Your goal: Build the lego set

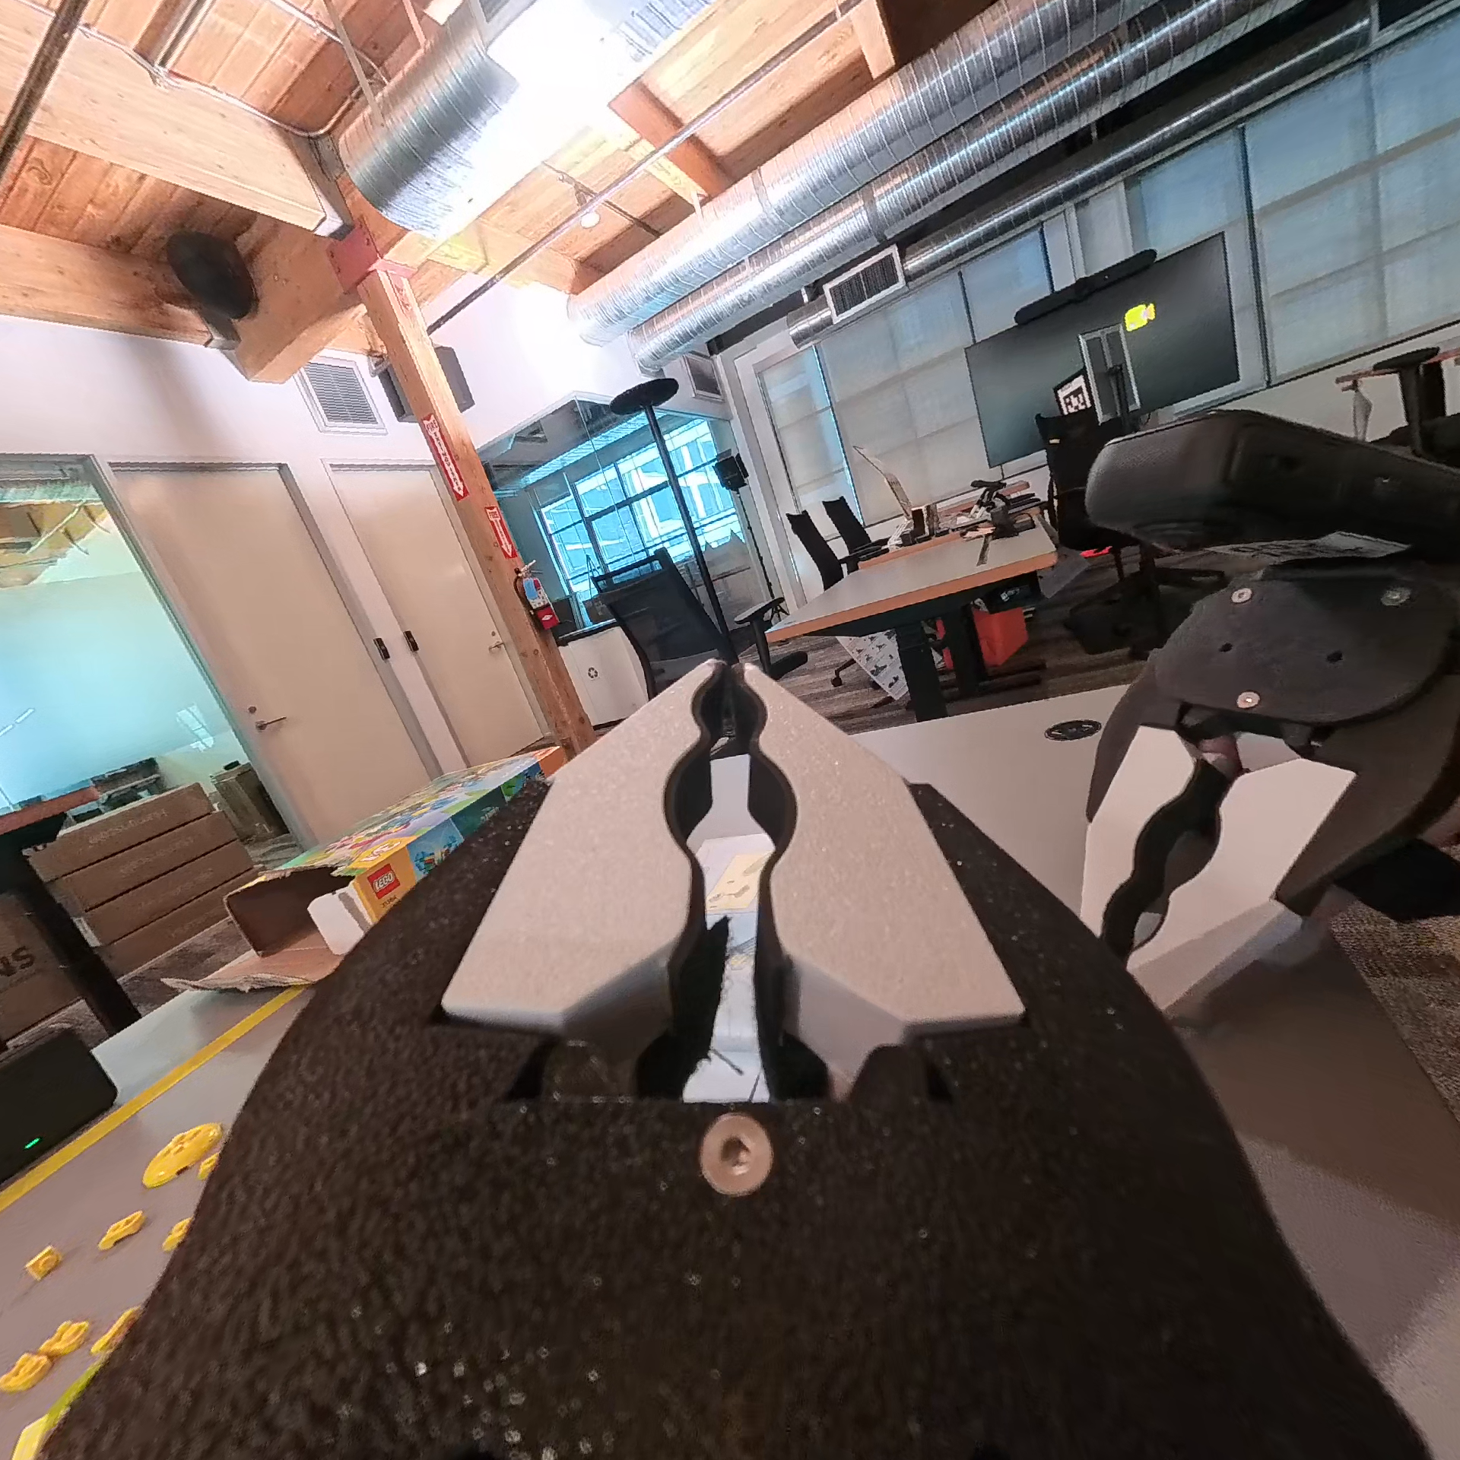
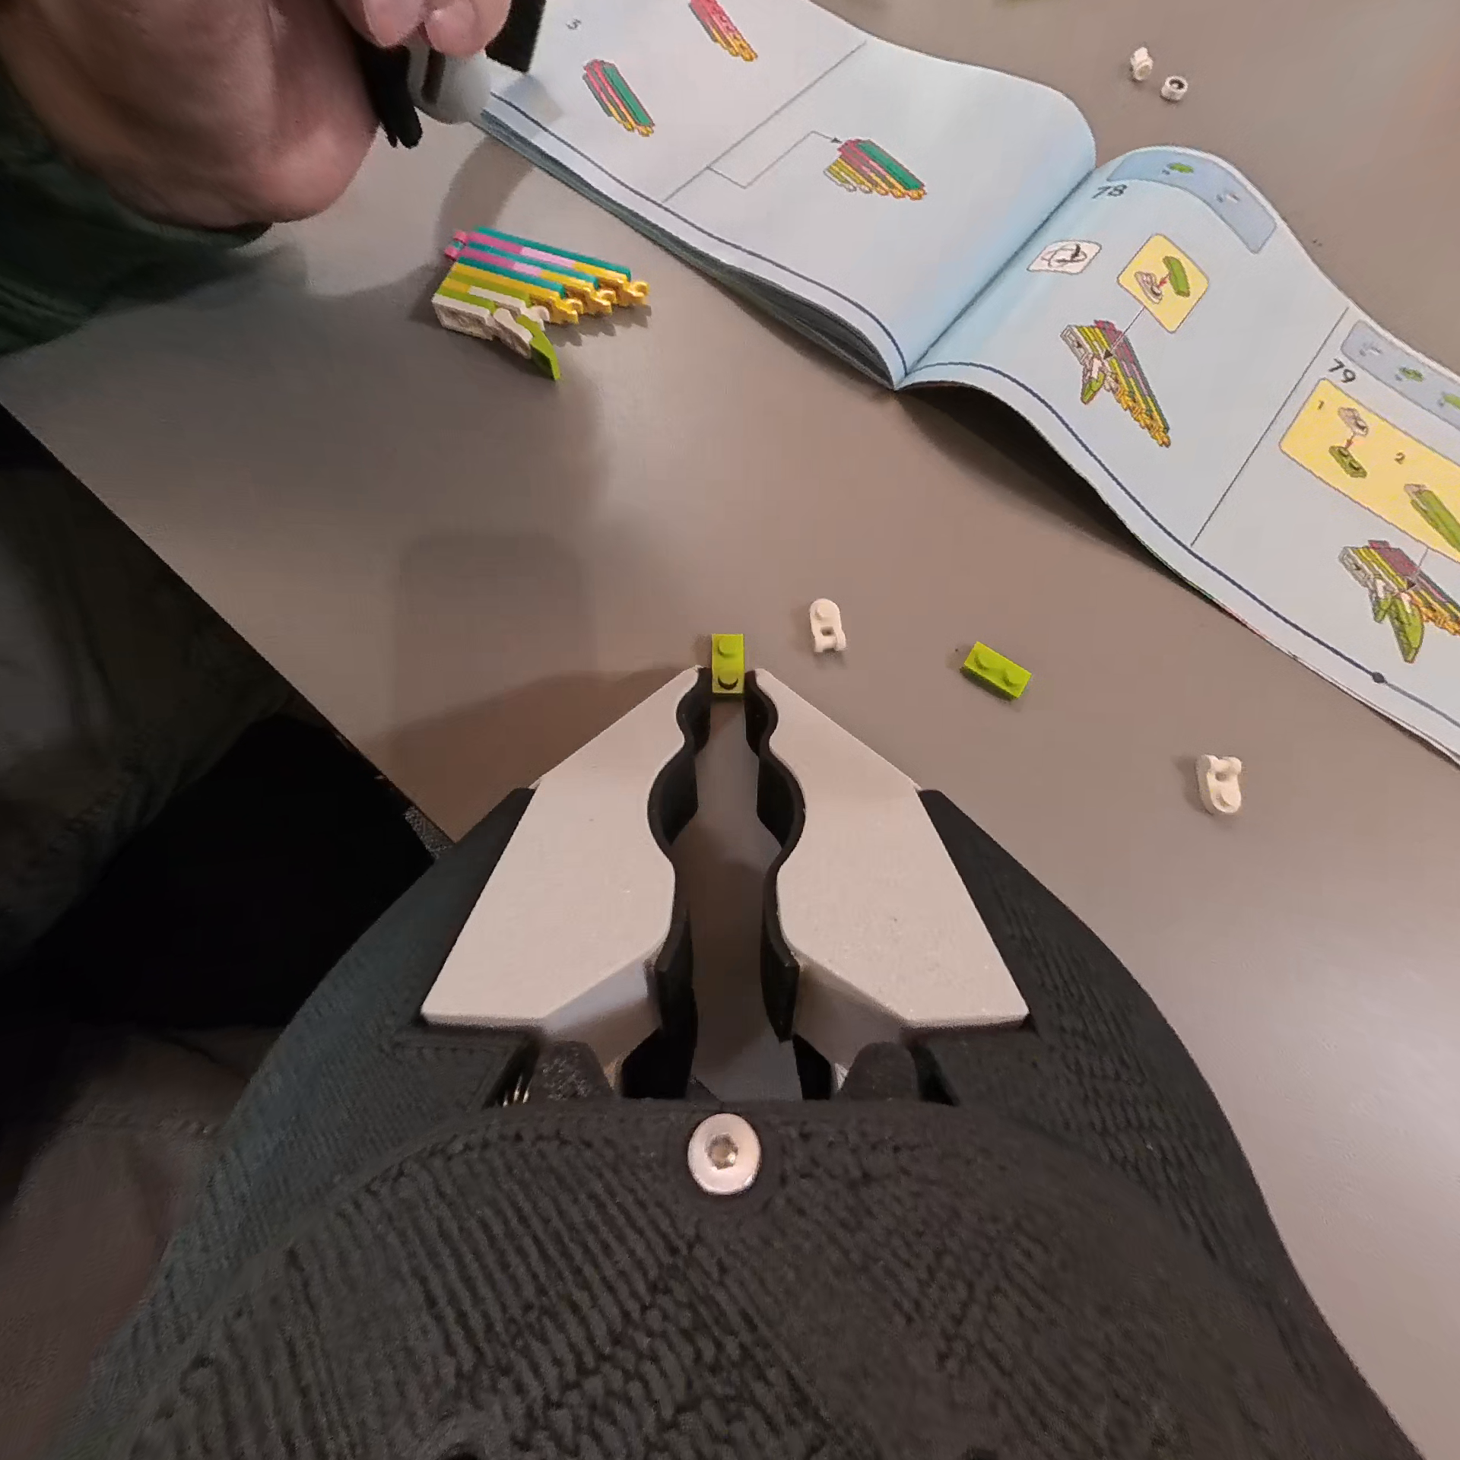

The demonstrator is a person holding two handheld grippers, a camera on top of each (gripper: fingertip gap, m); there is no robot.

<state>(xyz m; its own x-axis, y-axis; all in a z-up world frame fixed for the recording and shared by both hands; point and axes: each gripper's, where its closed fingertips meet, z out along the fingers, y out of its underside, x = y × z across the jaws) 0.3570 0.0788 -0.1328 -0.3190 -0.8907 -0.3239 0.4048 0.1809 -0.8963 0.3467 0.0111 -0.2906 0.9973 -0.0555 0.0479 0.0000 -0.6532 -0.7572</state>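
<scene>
My right gripper [image 2: 725, 681] is shut on one end of a small lime plate [image 2: 727, 660], which sticks out past the tips just over the grey table [image 2: 553, 513]. I cannot tell if the plate touches the table. A second lime plate [image 2: 995, 670] lies to its right. A striped teal, pink, yellow and lime wing assembly [image 2: 537, 292] lies farther off on the left. My left gripper [image 1: 731, 675] is shut and empty, raised and pointing across the room. The right gripper [image 1: 1126, 936] shows at the right of the left wrist view.
An open instruction booklet [image 2: 869, 237] lies at the far right. White clip pieces [image 2: 825, 626] [image 2: 1219, 782] and small white round pieces [image 2: 1175, 87] are scattered about. A hand [image 2: 197, 103] is at top left. A set box [image 1: 411, 822] and yellow pieces [image 1: 182, 1153] lie left. Some 15 cm of space lies between my two pairs of fingers.
</scene>
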